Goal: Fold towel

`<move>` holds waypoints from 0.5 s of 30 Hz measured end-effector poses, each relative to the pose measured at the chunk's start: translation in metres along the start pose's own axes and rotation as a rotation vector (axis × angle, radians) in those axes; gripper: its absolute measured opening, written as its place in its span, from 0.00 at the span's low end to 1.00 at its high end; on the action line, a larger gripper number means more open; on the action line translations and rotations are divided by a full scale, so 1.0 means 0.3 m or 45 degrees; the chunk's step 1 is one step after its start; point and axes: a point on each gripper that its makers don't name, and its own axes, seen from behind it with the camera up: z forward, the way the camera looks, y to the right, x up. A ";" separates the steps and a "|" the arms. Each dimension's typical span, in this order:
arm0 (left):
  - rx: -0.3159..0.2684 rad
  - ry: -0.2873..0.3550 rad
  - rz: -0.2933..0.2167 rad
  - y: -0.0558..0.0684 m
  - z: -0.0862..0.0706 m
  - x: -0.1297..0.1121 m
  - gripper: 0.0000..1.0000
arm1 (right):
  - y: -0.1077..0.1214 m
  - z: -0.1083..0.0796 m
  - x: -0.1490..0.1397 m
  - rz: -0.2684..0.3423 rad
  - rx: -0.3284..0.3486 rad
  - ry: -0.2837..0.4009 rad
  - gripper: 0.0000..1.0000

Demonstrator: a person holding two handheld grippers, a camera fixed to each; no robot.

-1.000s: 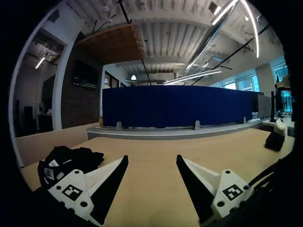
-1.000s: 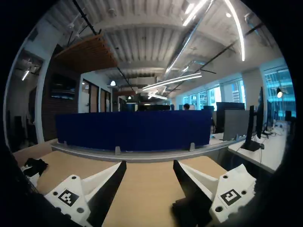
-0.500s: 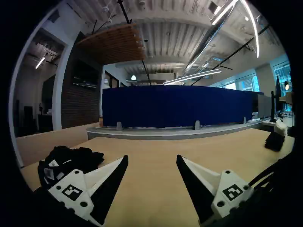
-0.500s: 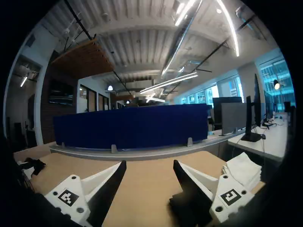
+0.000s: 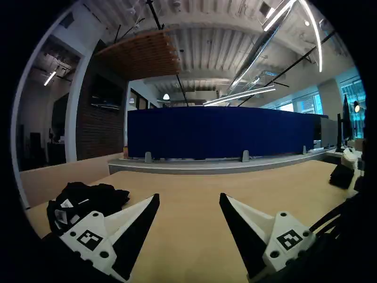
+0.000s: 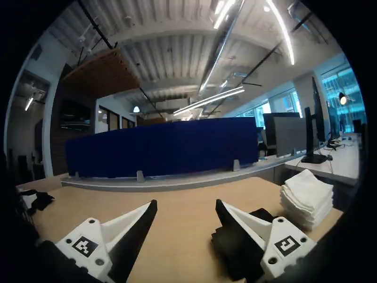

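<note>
My left gripper [image 5: 189, 200] hovers open over the light wooden table [image 5: 188, 188] with nothing between its fingers. A crumpled black towel [image 5: 87, 200] with a white tag lies just left of its left finger. My right gripper [image 6: 186, 207] is open too and holds nothing. A pile of folded black towels [image 6: 238, 240] sits under and behind its right finger. Beside that pile, at the right, stands a stack of folded white towels [image 6: 306, 198]. In the left gripper view the same dark pile [image 5: 341, 175] and white stack [image 5: 348, 158] sit at the table's far right.
A blue divider panel [image 5: 221, 132] runs along the table's far edge on a grey rail. Beyond it to the right are desks with monitors [image 6: 313, 134]. A second dark cloth [image 6: 37, 200] lies at the left in the right gripper view.
The right gripper has turned and dipped, so the white stack and the black pile have come into its view at the right. The left gripper has stayed still.
</note>
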 end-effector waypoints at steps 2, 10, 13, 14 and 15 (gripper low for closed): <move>0.000 0.000 0.000 -0.001 0.000 0.000 0.94 | -0.003 0.001 -0.022 -0.018 0.002 0.002 0.96; 0.000 0.000 0.000 -0.002 -0.001 -0.001 0.94 | -0.029 0.000 -0.081 -0.023 0.020 -0.001 0.96; 0.000 0.000 0.000 -0.003 -0.001 0.000 0.94 | -0.035 -0.006 -0.094 -0.007 0.030 -0.005 0.96; 0.000 0.000 0.000 -0.003 -0.001 0.000 0.94 | -0.035 -0.008 -0.096 0.000 0.030 -0.005 0.96; 0.000 0.000 0.000 -0.003 -0.001 0.000 0.94 | -0.034 -0.010 -0.099 0.007 0.029 -0.006 0.96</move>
